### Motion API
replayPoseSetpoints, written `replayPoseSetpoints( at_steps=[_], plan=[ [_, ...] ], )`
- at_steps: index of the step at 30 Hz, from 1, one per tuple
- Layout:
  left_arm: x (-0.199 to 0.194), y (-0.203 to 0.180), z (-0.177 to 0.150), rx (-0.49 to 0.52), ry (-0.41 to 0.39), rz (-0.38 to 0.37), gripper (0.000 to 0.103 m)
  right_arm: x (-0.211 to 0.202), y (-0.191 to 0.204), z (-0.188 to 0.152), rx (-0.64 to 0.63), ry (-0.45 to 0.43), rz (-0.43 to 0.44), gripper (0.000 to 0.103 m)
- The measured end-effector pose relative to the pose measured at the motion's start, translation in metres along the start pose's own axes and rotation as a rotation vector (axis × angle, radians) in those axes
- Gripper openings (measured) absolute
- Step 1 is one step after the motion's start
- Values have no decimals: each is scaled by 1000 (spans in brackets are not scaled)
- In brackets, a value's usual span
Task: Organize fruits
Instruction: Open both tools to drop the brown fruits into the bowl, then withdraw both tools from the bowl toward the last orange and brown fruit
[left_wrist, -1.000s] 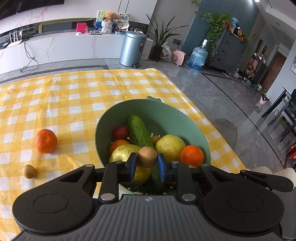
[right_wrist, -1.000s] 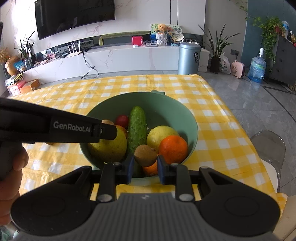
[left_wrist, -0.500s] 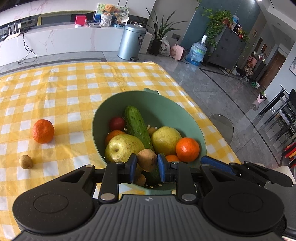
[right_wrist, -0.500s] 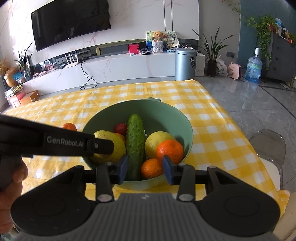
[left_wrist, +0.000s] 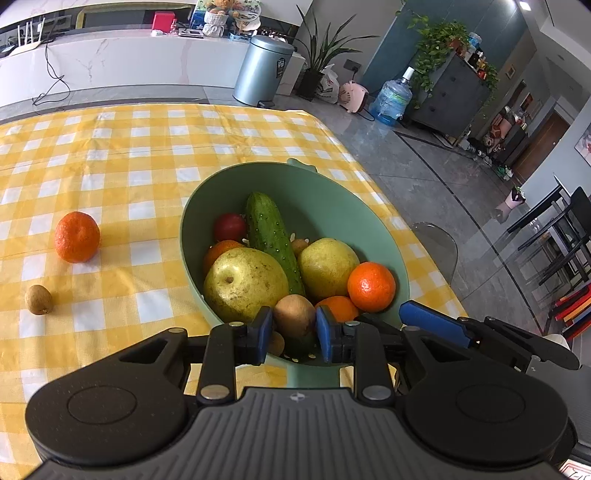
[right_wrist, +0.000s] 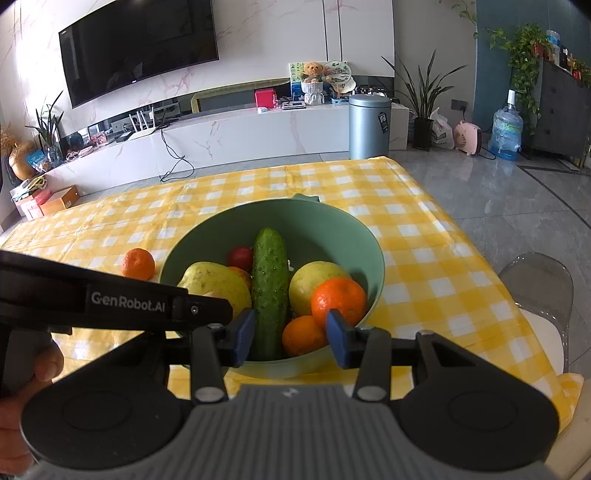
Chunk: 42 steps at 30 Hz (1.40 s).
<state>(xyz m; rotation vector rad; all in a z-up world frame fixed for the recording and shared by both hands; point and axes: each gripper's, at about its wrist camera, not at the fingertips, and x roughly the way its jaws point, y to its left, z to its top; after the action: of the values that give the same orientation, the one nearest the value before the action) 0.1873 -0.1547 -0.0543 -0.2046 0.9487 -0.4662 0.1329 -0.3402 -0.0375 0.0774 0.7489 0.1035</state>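
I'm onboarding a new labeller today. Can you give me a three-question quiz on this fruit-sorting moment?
1. True or false: the left tongs are shut on a kiwi.
2. Which pieces lie on the checked cloth outside the green bowl? A) a pear and a tomato B) a tangerine and a kiwi C) a cucumber only
3. Fill in: the right tongs are ____ and hold nothing.

Key:
1. True; the blue pads press it from both sides, above the bowl's near rim.
2. B; the loose tangerine and the loose kiwi lie left of the bowl.
3. Open; the cucumber in the bowl shows through the gap.
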Motion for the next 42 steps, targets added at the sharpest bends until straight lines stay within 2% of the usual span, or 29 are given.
replayPoseSetpoints(
  at_steps=[5,7,11,17,21,27,33,42],
  plan=[
    [-7,2,1,-30,-15,-12,43,0,0,-1,-2,-3,-2,42],
    [-12,3,2,-42,-21,-18,43,-1,0,-1,-4,-7,-5,47],
    [-31,2,1,-29,-56,-5,43,-7,4,-2,-23,-37,-23,48],
    [-61,-1,-1,46,-110,109,48,-24,11,-4,-23,-115,-59,58],
    [-81,3,-4,69,-144,149,49,-37,20,-8,36,-164,-22,61],
    [-103,7,-12,148,-196,237,53,-48,50,-12,17,-222,27,67],
    [-116,30,-19,143,-209,276,53,-43,84,-16,-49,-200,80,67],
    [-119,70,-23,132,-217,288,53,-25,127,-20,-185,-169,133,67]
  ],
)
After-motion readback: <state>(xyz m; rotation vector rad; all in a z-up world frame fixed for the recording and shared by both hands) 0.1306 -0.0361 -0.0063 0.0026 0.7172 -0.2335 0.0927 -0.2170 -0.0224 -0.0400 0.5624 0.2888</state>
